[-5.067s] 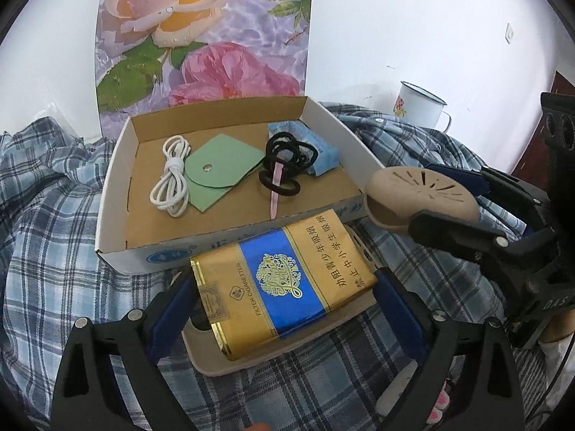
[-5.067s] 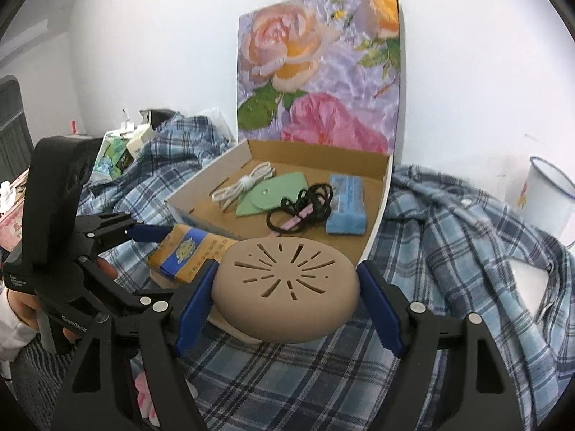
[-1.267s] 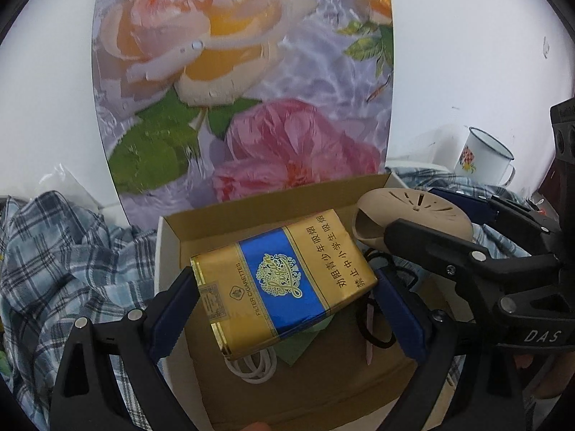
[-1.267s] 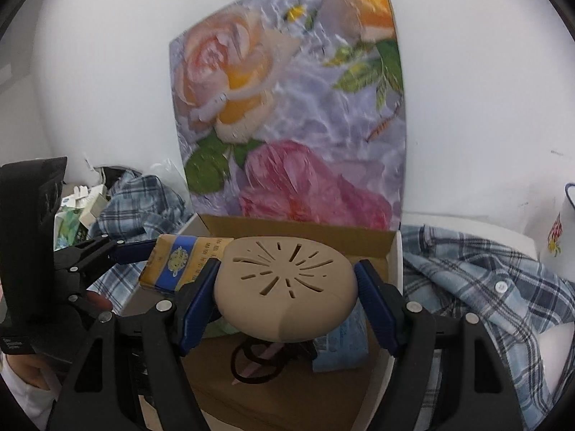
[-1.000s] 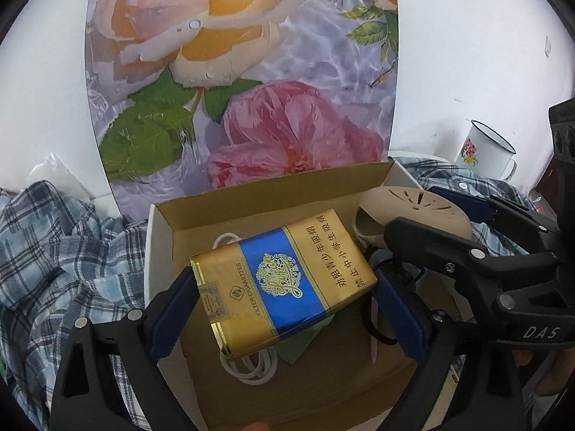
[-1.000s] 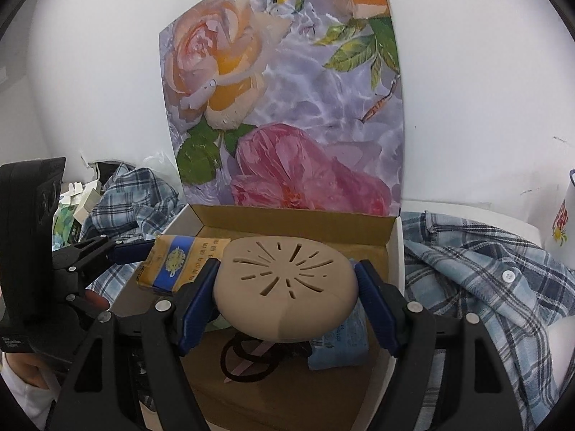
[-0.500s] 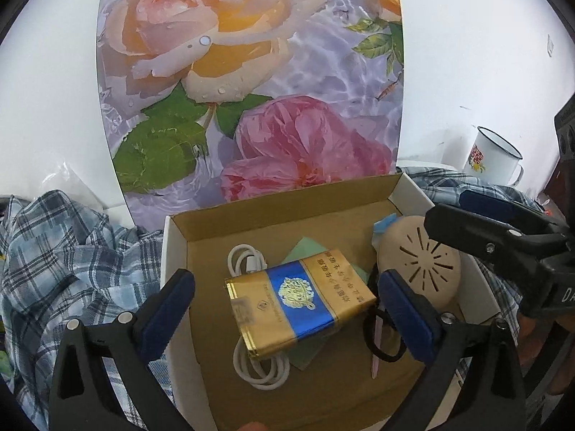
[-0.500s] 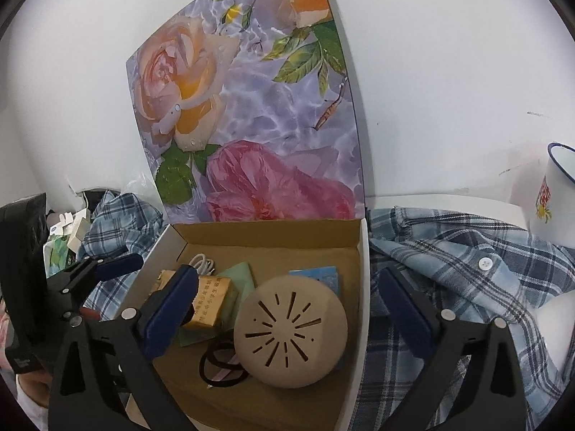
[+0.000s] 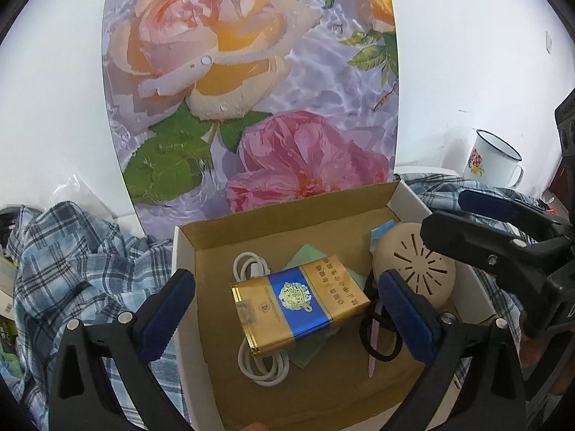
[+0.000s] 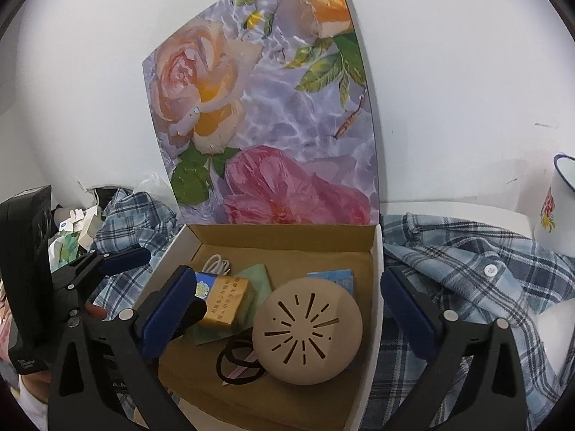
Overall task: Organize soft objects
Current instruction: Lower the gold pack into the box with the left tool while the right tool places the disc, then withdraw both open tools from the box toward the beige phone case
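Left gripper (image 9: 285,309) spread wide, empty — gold pack (image 9: 299,305) lying in box (image 9: 187,287) just below, long axis slanting across. Right gripper (image 10: 287,309) likewise released, tan dome (image 10: 307,330) resting beneath, right of pack.

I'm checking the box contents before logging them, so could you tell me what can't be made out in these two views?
- White cable: middle hidden under the gold pack, left wrist view.
- Blue packet: mostly behind the tan vented dome, right wrist view.
- Green pouch: largely covered by the pack.
- Enamel mug: cut off by the right edge.
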`<state>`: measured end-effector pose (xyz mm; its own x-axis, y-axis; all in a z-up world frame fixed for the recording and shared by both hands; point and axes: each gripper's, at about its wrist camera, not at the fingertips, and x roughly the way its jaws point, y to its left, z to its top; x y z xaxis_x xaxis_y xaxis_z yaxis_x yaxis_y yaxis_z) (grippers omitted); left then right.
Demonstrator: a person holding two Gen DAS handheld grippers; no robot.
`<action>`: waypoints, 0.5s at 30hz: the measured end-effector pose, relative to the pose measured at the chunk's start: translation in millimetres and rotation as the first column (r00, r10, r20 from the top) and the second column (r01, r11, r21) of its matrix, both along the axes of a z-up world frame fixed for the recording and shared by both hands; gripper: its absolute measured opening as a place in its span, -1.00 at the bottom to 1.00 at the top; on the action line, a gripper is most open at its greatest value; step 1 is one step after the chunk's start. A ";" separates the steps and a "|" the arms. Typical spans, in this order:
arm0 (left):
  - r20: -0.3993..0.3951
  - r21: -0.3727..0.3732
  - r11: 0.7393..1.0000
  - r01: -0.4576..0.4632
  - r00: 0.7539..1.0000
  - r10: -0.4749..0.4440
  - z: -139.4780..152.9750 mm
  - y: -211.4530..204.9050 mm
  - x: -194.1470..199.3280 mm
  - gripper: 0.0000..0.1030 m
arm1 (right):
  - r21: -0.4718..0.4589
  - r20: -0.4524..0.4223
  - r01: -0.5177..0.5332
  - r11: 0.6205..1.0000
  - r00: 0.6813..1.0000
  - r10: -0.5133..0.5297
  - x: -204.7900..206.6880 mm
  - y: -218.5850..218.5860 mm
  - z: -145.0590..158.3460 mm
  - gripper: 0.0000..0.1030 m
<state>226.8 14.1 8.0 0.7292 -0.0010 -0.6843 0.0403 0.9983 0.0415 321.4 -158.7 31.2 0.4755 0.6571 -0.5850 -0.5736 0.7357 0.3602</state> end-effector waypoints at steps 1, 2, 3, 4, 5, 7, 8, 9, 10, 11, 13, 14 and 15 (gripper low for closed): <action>0.005 0.001 1.000 0.000 1.000 0.000 2.0 -0.2 -1.6 1.00 | 0.003 0.004 0.002 1.000 1.000 -0.002 -0.6 -1.2 1.9 0.98; 0.008 0.000 1.000 0.001 1.000 -0.001 3.4 -0.3 -2.5 1.00 | 0.006 0.008 0.003 1.000 1.000 -0.003 -1.1 -2.2 3.7 0.98; 0.011 0.000 1.000 0.001 1.000 -0.001 5.2 -0.5 -3.4 1.00 | 0.007 0.012 0.006 1.000 1.000 -0.006 -1.9 -3.5 5.9 0.98; 0.016 -0.002 1.000 0.002 1.000 -0.002 7.2 -0.7 -4.5 1.00 | 0.009 0.015 0.006 1.000 1.000 -0.006 -2.0 -4.4 7.6 0.99; 0.022 -0.004 1.000 0.003 1.000 -0.003 9.3 -1.0 -5.7 1.00 | 0.011 0.019 0.007 1.000 1.000 -0.007 -2.6 -5.8 9.8 0.99; 0.030 -0.004 1.000 0.002 1.000 -0.002 13.0 -1.3 -8.0 1.00 | 0.013 0.025 0.008 1.000 1.000 -0.009 -3.5 -7.9 13.7 0.99; 0.034 -0.004 1.000 0.003 0.999 -0.003 14.3 -1.7 -8.6 1.00 | 0.015 0.030 0.009 1.000 0.999 -0.010 -4.5 -9.1 16.1 0.99; 0.038 -0.006 1.000 0.004 0.999 -0.004 16.9 -1.6 -9.5 1.00 | 0.018 0.038 0.010 1.000 0.999 -0.011 -5.9 -10.2 19.3 0.99; 0.043 -0.010 1.000 0.005 0.999 -0.005 19.6 -1.5 -10.3 1.00 | 0.020 0.043 0.010 1.000 0.999 -0.010 -6.6 -11.0 21.8 0.99; 0.048 -0.014 1.000 0.004 0.999 -0.003 22.2 -1.4 -11.2 1.00 | 0.022 0.047 0.007 1.000 0.999 -0.008 -7.5 -11.8 24.2 0.99; 0.065 -0.025 1.000 0.001 0.998 0.000 28.9 -0.4 -14.5 1.00 | 0.023 0.061 0.002 1.000 0.998 -0.003 -10.2 -12.6 29.9 0.99; 0.073 -0.029 1.000 0.002 0.997 0.000 32.3 0.1 -16.0 1.00 | 0.022 0.067 0.001 1.000 0.998 -0.002 -11.4 -12.9 31.9 0.99; 0.078 -0.032 1.000 0.001 0.997 0.001 35.1 -0.1 -17.3 1.00 | 0.022 0.073 -0.001 1.000 0.997 0.000 -12.6 -13.2 34.6 0.99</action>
<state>209.5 14.0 43.2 0.7802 -0.0217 -0.6252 0.0382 0.9992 0.0130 308.8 -171.8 65.8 0.5163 0.6694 -0.5342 -0.5993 0.7280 0.3331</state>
